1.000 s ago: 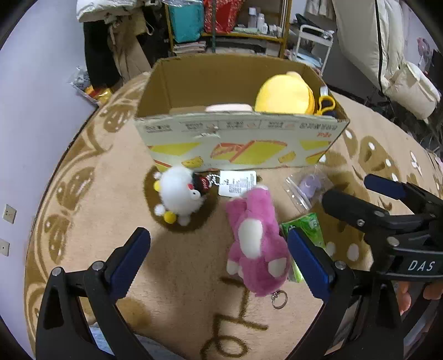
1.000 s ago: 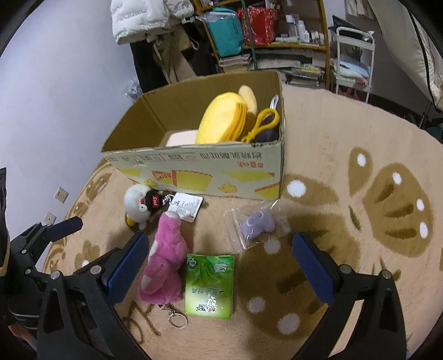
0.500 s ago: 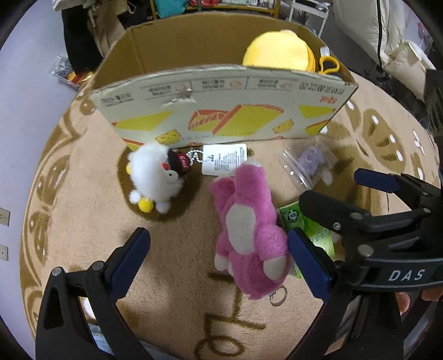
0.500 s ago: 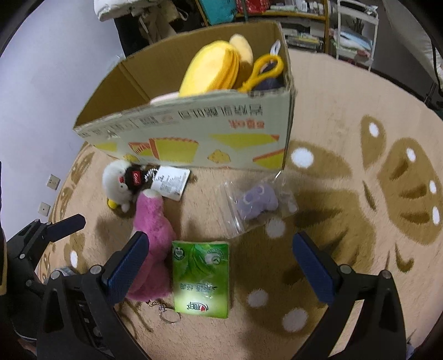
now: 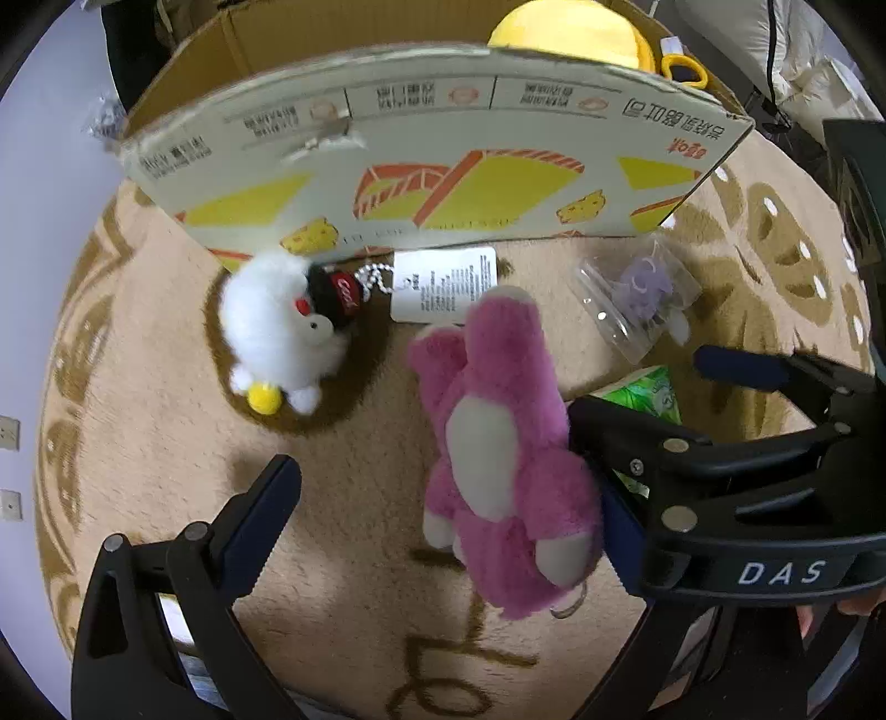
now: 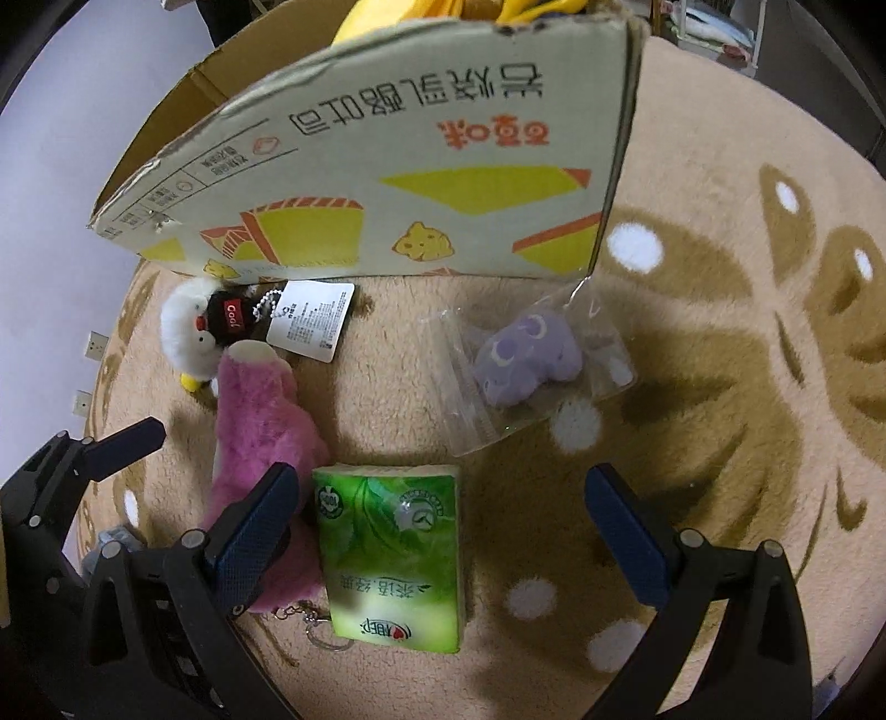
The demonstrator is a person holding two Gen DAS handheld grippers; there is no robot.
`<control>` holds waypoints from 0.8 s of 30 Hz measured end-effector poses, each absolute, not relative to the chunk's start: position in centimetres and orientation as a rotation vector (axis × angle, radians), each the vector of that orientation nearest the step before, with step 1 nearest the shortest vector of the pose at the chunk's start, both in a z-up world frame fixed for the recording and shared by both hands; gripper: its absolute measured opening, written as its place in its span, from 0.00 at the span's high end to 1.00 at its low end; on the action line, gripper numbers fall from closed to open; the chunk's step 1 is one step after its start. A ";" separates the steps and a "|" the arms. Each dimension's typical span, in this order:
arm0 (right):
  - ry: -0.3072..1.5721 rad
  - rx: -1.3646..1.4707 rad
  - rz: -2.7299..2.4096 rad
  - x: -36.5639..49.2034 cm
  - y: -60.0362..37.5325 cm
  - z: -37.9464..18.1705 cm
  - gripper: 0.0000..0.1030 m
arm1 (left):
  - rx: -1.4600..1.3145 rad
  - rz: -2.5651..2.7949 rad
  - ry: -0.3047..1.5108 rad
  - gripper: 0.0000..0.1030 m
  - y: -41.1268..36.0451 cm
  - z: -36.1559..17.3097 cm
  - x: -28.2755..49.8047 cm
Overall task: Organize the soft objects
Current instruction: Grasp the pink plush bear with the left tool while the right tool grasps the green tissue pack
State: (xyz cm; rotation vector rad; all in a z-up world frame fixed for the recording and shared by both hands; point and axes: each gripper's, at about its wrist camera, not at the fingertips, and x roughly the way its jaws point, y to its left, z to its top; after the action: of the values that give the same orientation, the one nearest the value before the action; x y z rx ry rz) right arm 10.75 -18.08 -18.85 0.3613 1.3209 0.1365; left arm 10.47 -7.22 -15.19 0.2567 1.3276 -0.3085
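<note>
A pink plush toy (image 5: 498, 443) lies on the rug between the fingers of my open left gripper (image 5: 443, 515); its right finger is hidden behind the toy. The toy also shows in the right wrist view (image 6: 260, 437). My open right gripper (image 6: 443, 526) hovers over a green tissue pack (image 6: 393, 548), which also shows in the left wrist view (image 5: 648, 390). A white plush with a black cap (image 5: 282, 327) and a purple plush in a clear bag (image 6: 526, 360) lie in front of the cardboard box (image 5: 432, 160). A yellow plush (image 5: 570, 27) sits inside the box.
A white paper tag (image 5: 443, 282) on a bead chain lies by the box. The beige rug (image 5: 166, 443) has brown patterns. A grey wall with sockets (image 5: 8, 432) is on the left. The right gripper's body (image 5: 775, 482) crowds the pink toy's right side.
Both grippers have moved forward and down toward the rug. The left now straddles the pink plush; the right is now over the green tissue pack. Both stay open.
</note>
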 end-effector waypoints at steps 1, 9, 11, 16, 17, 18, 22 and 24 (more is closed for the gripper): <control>1.326 0.380 0.147 10.8 -18.1 -19.0 0.00 | 0.247 -0.311 1.336 0.09 -7.2 -15.4 10.5; 1.332 0.348 0.160 10.8 -17.0 -18.9 0.14 | 0.216 -0.335 1.365 0.24 -7.2 -16.2 10.5; 1.343 0.330 0.156 10.8 -16.9 -19.0 0.17 | 0.222 -0.335 1.369 0.26 -7.3 -16.4 10.3; 1.347 0.272 0.120 11.2 -16.5 -19.3 0.35 | 0.224 -0.353 1.374 0.37 -7.5 -16.5 10.1; 1.342 0.262 0.113 11.2 -16.5 -19.2 0.46 | 0.219 -0.356 1.375 0.40 -7.3 -16.3 9.9; 1.339 0.272 0.114 11.2 -16.6 -19.2 0.45 | 0.206 -0.364 1.380 0.42 -7.2 -16.2 9.8; 1.330 0.291 0.108 10.9 -17.0 -19.0 0.45 | 0.164 -0.382 1.398 0.51 -7.1 -16.2 9.7; 1.327 0.292 0.107 10.8 -17.4 -18.9 0.45 | 0.153 -0.384 1.404 0.53 -6.9 -16.3 9.6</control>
State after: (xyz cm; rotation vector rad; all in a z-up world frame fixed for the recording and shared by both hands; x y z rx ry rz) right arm 10.75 -17.38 -18.90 0.2916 1.3273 0.1072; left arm 9.57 -6.93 -16.30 0.1528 1.4037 -0.3839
